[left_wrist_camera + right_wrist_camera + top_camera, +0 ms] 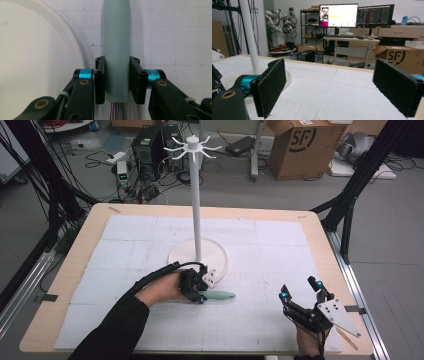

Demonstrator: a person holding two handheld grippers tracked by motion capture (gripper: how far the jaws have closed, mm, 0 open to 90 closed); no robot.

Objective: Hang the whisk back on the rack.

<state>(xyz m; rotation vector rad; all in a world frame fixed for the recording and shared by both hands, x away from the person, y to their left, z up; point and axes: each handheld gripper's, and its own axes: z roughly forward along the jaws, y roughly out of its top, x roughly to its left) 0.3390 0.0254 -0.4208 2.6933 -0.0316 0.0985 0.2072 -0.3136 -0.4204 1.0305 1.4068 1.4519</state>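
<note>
With the pale green handle (117,50) lying on the worktop (280,270) just beside the white stand (197,252) and clamped between the jaws of the left gripper (117,80), a lift toward the hooks seems called for, while the right gripper (332,87) is held wide open and empty.

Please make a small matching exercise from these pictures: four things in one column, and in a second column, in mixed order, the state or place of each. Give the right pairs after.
Things:
1. left gripper
2. right gripper
3. pale green handle
4. white stand

States or places:
A. upright on a round base
B. open, holding nothing
C. lying flat on the white mat
D. shut on the handle

Pairs: 1-D, 2-B, 3-C, 4-A
</note>
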